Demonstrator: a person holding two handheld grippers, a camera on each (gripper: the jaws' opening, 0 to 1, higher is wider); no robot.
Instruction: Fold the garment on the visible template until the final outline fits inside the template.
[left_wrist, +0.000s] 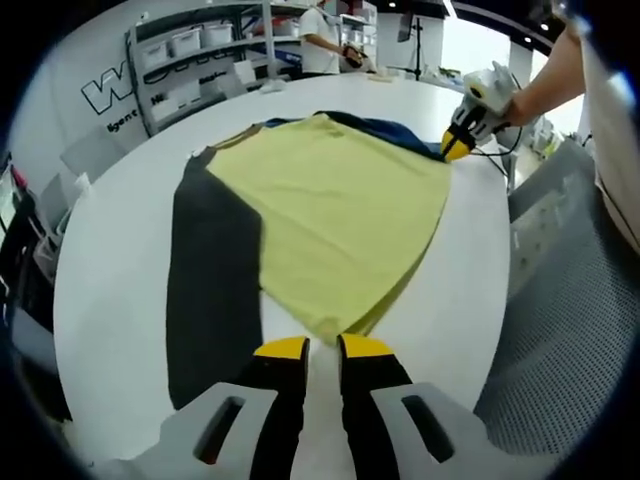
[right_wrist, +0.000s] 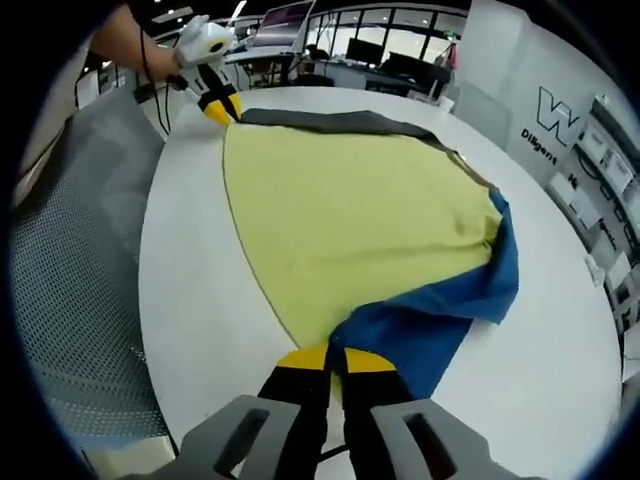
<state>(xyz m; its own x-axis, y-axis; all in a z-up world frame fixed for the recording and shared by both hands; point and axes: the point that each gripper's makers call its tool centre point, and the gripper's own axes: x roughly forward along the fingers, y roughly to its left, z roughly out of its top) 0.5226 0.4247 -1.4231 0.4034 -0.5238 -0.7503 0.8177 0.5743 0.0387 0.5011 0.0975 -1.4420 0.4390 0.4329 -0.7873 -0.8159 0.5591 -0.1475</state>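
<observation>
On white table (left_wrist: 120, 270), yellow garment (left_wrist: 340, 220) lies flat over dark template (left_wrist: 210, 290). Left gripper (left_wrist: 322, 348) & right gripper (right_wrist: 335, 358) each pinch a near-edge corner w/ jaws nearly closed, prob. ready to fold.

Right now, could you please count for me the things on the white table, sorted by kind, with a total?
Yellow fabric garment with a blue part: 1
Dark grey flat template sheet under the garment: 1
Yellow-tipped two-jaw grippers, left gripper and right gripper: 2
Total: 4
</observation>
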